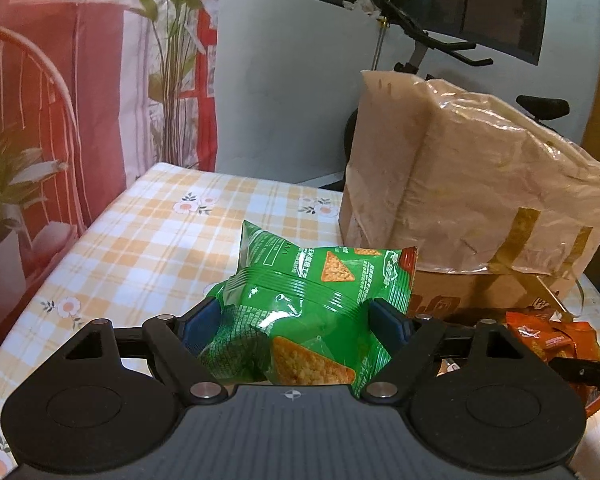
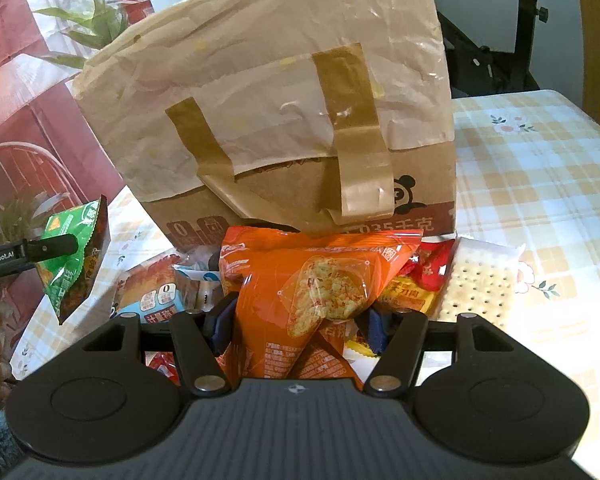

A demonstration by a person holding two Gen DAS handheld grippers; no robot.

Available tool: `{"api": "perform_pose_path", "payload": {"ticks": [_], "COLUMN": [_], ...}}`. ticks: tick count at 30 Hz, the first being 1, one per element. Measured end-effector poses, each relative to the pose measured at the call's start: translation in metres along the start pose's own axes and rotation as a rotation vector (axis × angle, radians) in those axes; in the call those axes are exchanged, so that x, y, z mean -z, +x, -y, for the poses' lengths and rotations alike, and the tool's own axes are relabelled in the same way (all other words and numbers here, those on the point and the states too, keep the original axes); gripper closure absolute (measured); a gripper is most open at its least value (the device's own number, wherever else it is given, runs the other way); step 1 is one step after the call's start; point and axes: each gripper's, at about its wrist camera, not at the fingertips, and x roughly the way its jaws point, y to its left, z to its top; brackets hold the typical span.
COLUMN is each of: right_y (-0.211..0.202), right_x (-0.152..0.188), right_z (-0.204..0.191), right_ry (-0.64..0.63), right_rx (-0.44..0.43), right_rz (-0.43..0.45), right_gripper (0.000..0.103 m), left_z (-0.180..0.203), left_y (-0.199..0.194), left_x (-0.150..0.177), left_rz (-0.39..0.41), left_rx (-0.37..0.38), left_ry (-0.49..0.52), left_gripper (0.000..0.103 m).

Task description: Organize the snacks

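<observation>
My left gripper [image 1: 296, 314] is shut on a green corn-chip bag [image 1: 300, 292]; both blue pads press into its crumpled sides. In the right wrist view that bag [image 2: 76, 256] hangs clear of the table at the far left. My right gripper [image 2: 298, 322] is shut on an orange chip bag [image 2: 300, 276], which stands upright between the pads in front of the snack pile. Around it lie a cracker pack [image 2: 480, 288], red packets [image 2: 432, 268] and a bread pack [image 2: 152, 292].
A tall cardboard box [image 2: 268, 112] wrapped in taped plastic stands right behind the pile, also seen as the box [image 1: 460, 184]. A yellow checked tablecloth [image 1: 160, 240] covers the table. Curtains hang to the left, with an exercise bike behind.
</observation>
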Motion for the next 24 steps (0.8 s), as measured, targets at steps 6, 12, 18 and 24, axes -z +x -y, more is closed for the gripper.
{"api": "perform_pose_path", "payload": {"ticks": [6, 12, 18, 24], "right_y": [-0.005, -0.012, -0.019, -0.027], "right_x": [0.000, 0.003, 0.006, 0.013], "right_z": [-0.001, -0.004, -0.007, -0.009], "right_ry": [0.002, -0.003, -0.009, -0.022], "right_rx": [0.000, -0.005, -0.011, -0.011], "right_rz": [0.014, 0.029, 0.046, 0.069], "right_gripper": [0.039, 0.039, 0.039, 0.039], "left_z": [0.000, 0.004, 0.007, 0.009], "left_y": [-0.007, -0.017, -0.026, -0.035], "left_x": [-0.002, -0.002, 0.001, 0.007], "left_rz": [0.018, 0.033, 0.042, 0.049], "left_rx": [0.000, 0.003, 0.009, 0.010], "left_ry": [0.000, 0.010, 0.022, 0.033], "left_gripper": [0.020, 0.020, 0.021, 0.023]}}
